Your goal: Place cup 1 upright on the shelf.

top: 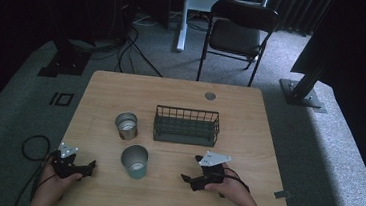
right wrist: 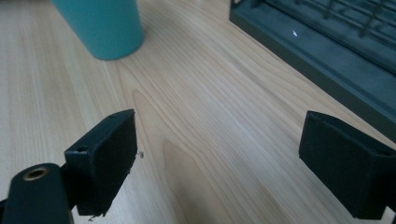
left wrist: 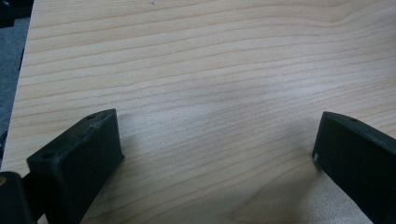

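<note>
Nothing moved yet, we judge: both cups stand on the surface (top: pixel 250 109), the wire basket (top: pixel 187 126) holds nothing we can see. Our left gripper (top: pixel 85 167) rests low with jaws wide, bare wood between them. Our right gripper (top: pixel 188 179) is wide too, holding nothing; the teal cup (top: pixel 134 161) sits ahead and to its left, near, the basket ahead to its right. The steel cup (top: pixel 127 125) stands farther ahead of the left gripper. Left to do: likely every grasp and placement.
</note>
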### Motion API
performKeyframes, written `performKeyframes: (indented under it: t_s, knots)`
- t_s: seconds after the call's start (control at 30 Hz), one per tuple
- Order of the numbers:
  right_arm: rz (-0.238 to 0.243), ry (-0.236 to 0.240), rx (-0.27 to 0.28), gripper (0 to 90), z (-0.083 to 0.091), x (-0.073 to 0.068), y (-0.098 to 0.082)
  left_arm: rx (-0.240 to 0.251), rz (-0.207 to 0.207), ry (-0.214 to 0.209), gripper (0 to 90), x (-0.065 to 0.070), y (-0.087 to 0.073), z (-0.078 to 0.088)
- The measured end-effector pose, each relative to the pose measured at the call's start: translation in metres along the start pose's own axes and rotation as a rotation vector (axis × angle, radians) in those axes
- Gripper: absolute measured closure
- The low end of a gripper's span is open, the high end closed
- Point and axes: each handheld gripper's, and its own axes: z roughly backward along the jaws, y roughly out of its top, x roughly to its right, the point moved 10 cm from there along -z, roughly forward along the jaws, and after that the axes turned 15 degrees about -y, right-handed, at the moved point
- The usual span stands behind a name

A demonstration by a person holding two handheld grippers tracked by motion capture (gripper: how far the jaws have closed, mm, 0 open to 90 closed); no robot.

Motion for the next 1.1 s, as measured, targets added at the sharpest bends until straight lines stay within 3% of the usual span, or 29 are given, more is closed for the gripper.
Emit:
performKeyframes:
  t_s: [1.1]
  knots:
    - [0.062,0.126,0.037,11.3,-0.030,-0.059,0.036,0.001,0.000,0.000,1.8,0.000,0.000,0.000]
